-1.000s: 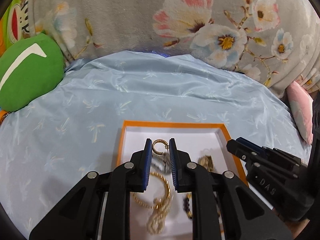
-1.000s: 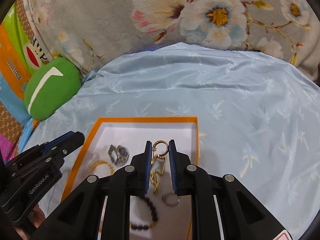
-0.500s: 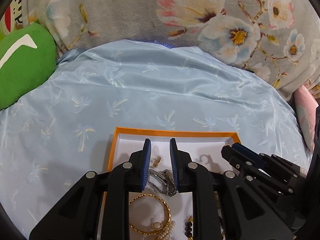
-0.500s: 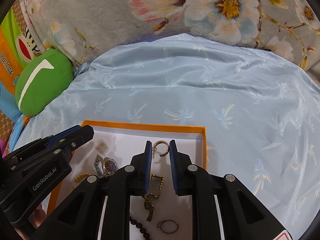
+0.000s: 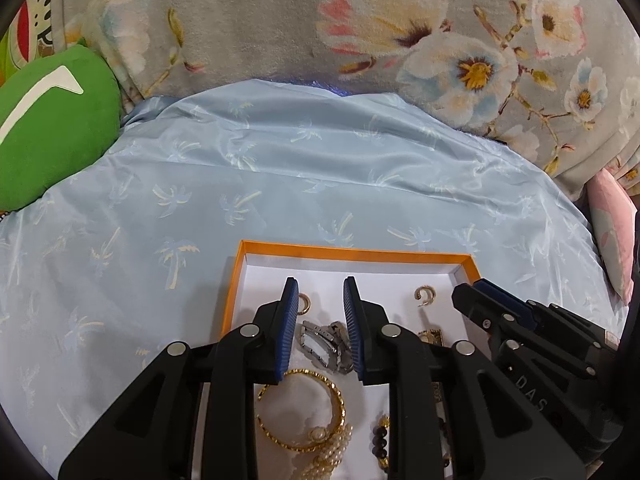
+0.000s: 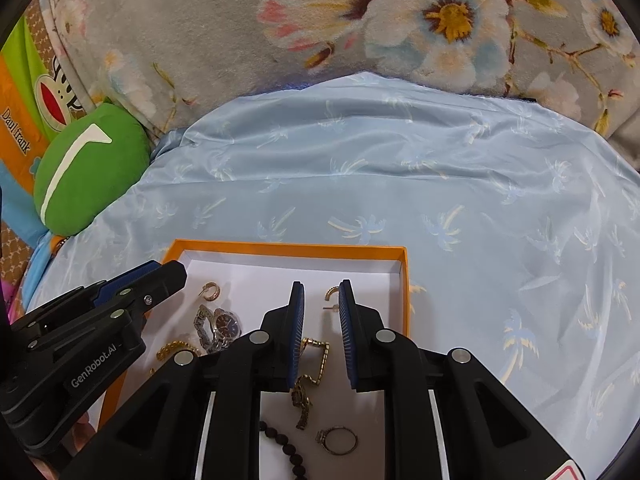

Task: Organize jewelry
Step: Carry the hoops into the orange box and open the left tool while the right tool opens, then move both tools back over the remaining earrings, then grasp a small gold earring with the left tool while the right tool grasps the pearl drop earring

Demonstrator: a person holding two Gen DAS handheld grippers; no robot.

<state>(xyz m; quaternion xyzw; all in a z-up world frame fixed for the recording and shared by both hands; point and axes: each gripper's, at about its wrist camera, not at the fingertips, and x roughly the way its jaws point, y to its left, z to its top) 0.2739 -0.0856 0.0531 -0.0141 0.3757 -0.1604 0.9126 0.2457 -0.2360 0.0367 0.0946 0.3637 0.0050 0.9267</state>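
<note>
An orange-rimmed white box (image 5: 352, 251) (image 6: 288, 247) lies on the blue cloth and holds jewelry. My left gripper (image 5: 320, 294) is open and empty above it, over a gold hoop earring (image 5: 305, 303) and a silver watch (image 5: 326, 338). A gold bangle (image 5: 304, 412), pearls and dark beads lie nearer. My right gripper (image 6: 321, 294) is open and empty above a second gold hoop earring (image 6: 331, 294). In the right wrist view the box also holds the first earring (image 6: 211, 291), the watch (image 6: 218, 326), a gold chain (image 6: 310, 376), a ring (image 6: 338, 440) and dark beads (image 6: 286, 446).
A green cushion (image 5: 52, 128) (image 6: 86, 168) sits at the left edge of the blue palm-print cloth (image 5: 320, 184). A grey floral blanket (image 5: 360, 20) rises behind. A pink item (image 5: 610, 224) lies at the far right.
Both grippers let go of the gold hoop earrings, which now lie in the box. Both grippers drew back and up from the box.
</note>
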